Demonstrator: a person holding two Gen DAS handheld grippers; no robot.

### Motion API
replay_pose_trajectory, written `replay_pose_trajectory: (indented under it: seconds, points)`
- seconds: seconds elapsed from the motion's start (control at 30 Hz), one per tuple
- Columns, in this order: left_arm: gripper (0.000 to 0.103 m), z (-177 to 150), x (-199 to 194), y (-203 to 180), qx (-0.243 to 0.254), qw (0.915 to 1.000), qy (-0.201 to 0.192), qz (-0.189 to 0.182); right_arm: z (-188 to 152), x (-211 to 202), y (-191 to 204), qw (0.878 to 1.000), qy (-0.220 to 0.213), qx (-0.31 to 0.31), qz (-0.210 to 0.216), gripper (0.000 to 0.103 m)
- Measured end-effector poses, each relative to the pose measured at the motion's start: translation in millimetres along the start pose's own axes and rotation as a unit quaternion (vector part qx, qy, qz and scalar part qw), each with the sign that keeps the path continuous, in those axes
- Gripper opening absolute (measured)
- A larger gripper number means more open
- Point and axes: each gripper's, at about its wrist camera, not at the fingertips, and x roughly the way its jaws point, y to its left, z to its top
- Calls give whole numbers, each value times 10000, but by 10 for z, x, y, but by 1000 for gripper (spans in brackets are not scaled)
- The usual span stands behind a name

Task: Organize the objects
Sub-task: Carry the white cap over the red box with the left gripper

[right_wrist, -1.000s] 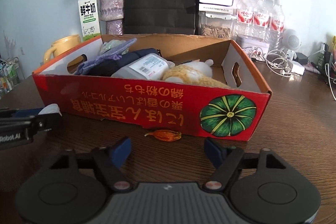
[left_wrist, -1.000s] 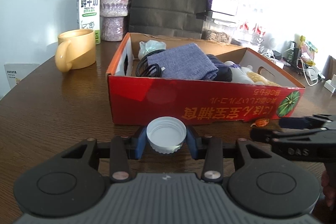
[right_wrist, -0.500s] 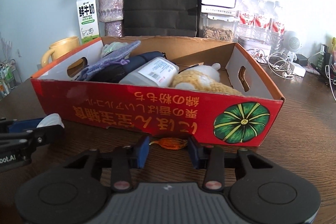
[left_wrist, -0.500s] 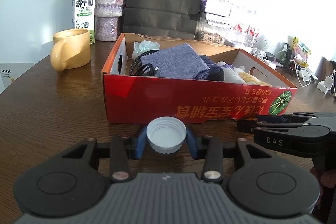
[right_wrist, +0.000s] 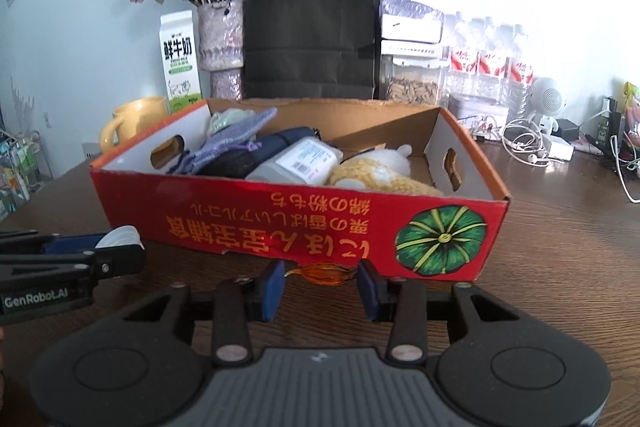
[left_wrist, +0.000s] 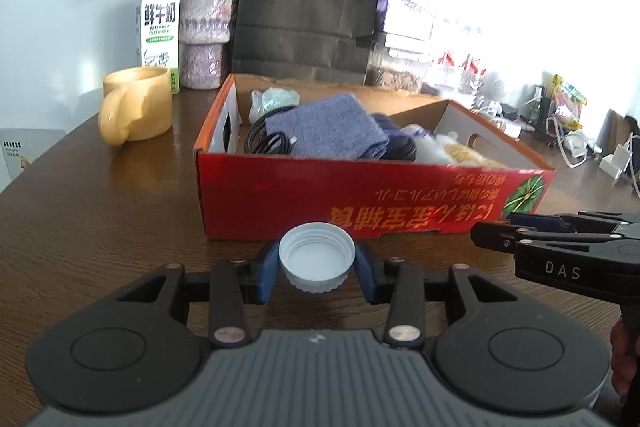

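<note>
My left gripper (left_wrist: 316, 263) is shut on a white bottle cap (left_wrist: 317, 255) and holds it above the table in front of the red cardboard box (left_wrist: 360, 195). My right gripper (right_wrist: 322, 283) is shut on a small orange wrapped candy (right_wrist: 325, 273) and holds it close to the box's red front wall (right_wrist: 280, 223). The box holds a blue cloth (left_wrist: 328, 131), a black cable (left_wrist: 268, 143), a white bottle (right_wrist: 300, 163) and a yellow plush toy (right_wrist: 376, 175). The right gripper shows at the right of the left wrist view (left_wrist: 520, 227).
Behind the box stand a black paper bag (right_wrist: 312, 27), a vase of dried roses (right_wrist: 220, 43), a milk carton (right_wrist: 180, 63) and a yellow mug (left_wrist: 136, 107). Water bottles (right_wrist: 492, 63) and cables (right_wrist: 532, 147) lie at the back right.
My right gripper closed on the orange candy and raised it. Both grippers have lifted, the left still holding the cap.
</note>
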Motion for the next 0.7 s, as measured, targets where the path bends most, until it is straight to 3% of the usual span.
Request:
replay_pose_trajectory:
  seconds: [0.33,0.7]
  points:
    - [40,391,-162,-129,107,9985,-508,-178,301,-245,-96,9984,-557,-48,56,39]
    - [41,914,98,-204,104,9957,-916,-121,750,-14,-113,9956,-914,-155,121,39]
